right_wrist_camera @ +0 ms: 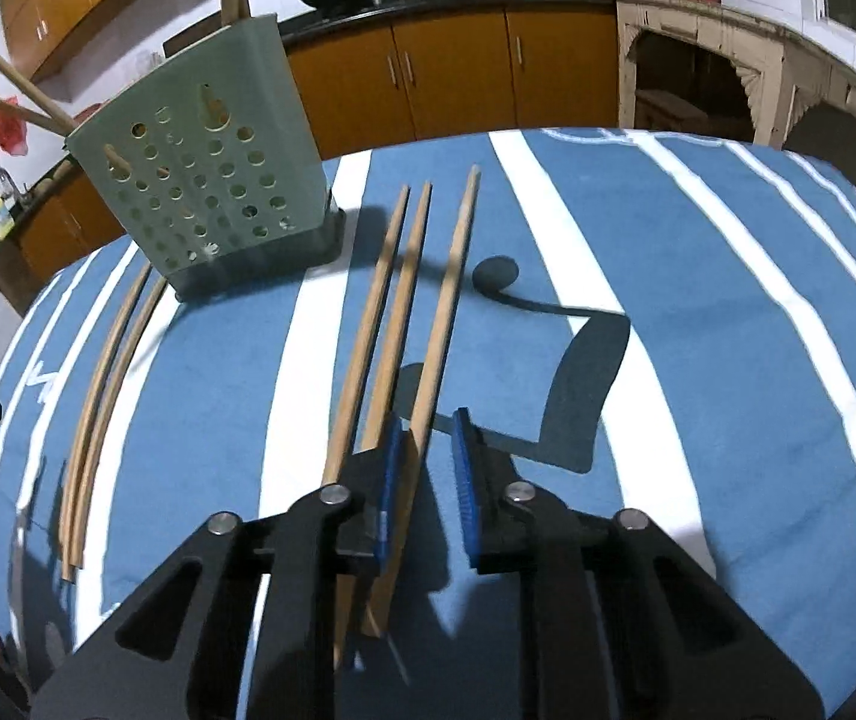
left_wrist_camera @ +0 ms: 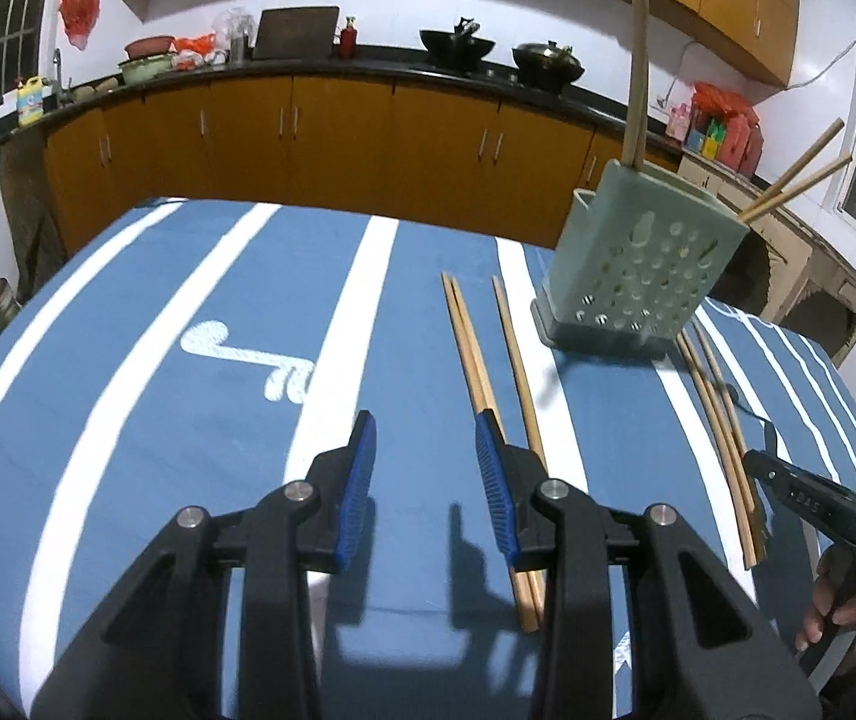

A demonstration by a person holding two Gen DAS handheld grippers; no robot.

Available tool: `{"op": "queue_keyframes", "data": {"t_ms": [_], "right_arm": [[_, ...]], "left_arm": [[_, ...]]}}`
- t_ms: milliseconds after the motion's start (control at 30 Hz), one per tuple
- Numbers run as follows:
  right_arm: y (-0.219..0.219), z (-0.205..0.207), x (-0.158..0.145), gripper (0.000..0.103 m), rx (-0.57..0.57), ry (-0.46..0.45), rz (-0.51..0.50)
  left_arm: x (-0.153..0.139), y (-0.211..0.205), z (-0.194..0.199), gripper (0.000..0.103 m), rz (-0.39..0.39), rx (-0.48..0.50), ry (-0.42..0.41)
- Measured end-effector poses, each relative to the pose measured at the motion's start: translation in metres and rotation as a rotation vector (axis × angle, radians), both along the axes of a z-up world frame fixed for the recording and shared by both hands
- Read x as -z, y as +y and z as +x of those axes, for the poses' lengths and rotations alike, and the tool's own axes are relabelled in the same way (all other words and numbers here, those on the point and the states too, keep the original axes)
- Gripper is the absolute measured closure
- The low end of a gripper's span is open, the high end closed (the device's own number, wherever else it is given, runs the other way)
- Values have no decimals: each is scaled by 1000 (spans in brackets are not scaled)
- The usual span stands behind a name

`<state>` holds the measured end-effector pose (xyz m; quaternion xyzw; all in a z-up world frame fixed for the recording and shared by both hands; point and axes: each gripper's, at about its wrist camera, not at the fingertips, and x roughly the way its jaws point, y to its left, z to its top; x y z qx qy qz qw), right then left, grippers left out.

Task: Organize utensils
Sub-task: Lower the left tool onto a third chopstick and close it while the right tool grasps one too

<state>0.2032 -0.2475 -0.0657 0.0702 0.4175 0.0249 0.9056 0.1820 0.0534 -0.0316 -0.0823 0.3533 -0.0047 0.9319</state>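
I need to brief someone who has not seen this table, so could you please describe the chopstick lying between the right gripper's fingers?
Start at the green perforated utensil holder on the blue striped tablecloth. To its right lie three chopsticks side by side. The one meant is the rightmost, lying slightly apart from the close pair, its near end running between the right gripper fingers.

Blue cloth (left_wrist_camera: 176, 276) with white stripes covers the table. Far side: orange cabinets (left_wrist_camera: 338, 138) under a dark counter. Two black woks (left_wrist_camera: 457, 48) stand on it; a laptop (left_wrist_camera: 295, 33) sits left of them. Red bag (left_wrist_camera: 81, 9) hangs on the far-left wall.
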Motion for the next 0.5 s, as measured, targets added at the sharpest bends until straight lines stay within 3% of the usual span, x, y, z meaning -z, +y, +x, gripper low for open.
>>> {"op": "queue_keyframes", "data": {"t_ms": [67,333,500], "right_arm": [[-2,-1,1,95,7,-1,-22],[-45,-2,0,95,156,6,-4],[-49,-5,2,95,150,-1,-15]], "left_arm": [[4,-1,2,68,-12,10,15],[14,-8,9,68,-44,55,62],[23,-21,14,73,-25,104,98]]}}
